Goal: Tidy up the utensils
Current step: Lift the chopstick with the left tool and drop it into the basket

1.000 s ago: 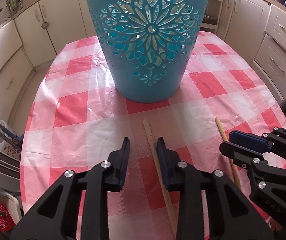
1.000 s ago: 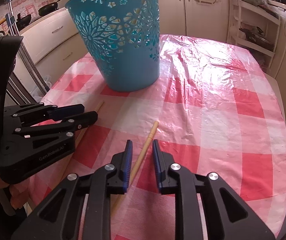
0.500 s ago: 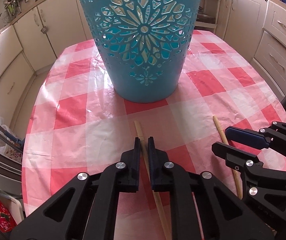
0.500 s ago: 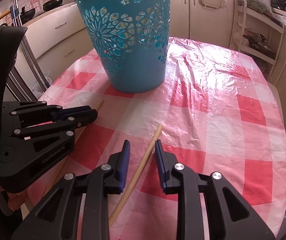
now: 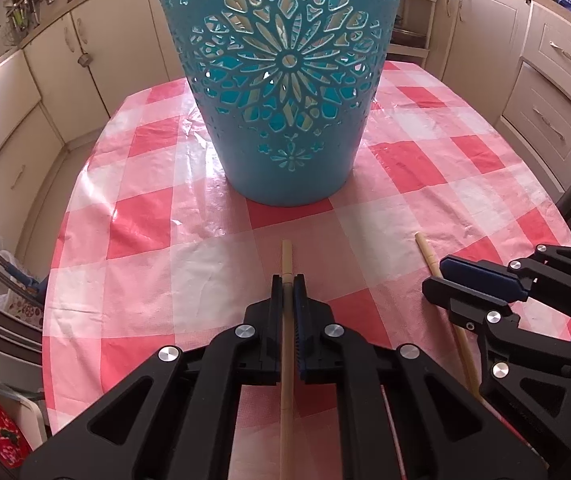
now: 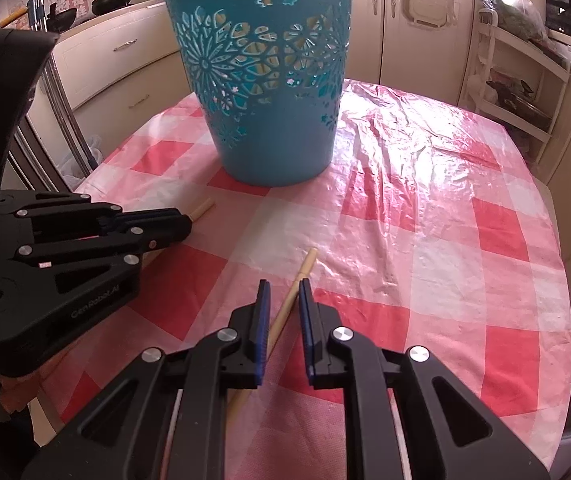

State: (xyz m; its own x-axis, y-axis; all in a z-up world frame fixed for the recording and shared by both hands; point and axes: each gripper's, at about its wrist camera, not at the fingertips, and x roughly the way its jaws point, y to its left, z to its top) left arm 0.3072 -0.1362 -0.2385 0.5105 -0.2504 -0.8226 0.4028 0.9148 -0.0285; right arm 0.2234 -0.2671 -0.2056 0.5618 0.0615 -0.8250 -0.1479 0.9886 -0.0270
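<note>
- Left gripper (image 5: 288, 286) clamps one wooden chopstick (image 5: 286, 344) lengthwise between its jaws, tip aimed at the teal cutout basket (image 5: 285, 92) straight ahead.
- Right gripper (image 6: 283, 292), jaws parted, straddles the second chopstick (image 6: 299, 284) lying on the checked tablecloth (image 6: 445, 248), slanting toward the basket ahead and left.

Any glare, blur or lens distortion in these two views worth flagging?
Left wrist: sharp, cabinets bowed by fisheye, mild sheen on the tablecloth beside the basket. Right wrist: strong glare washes out the wrinkled cloth; corners vignetted black.
</note>
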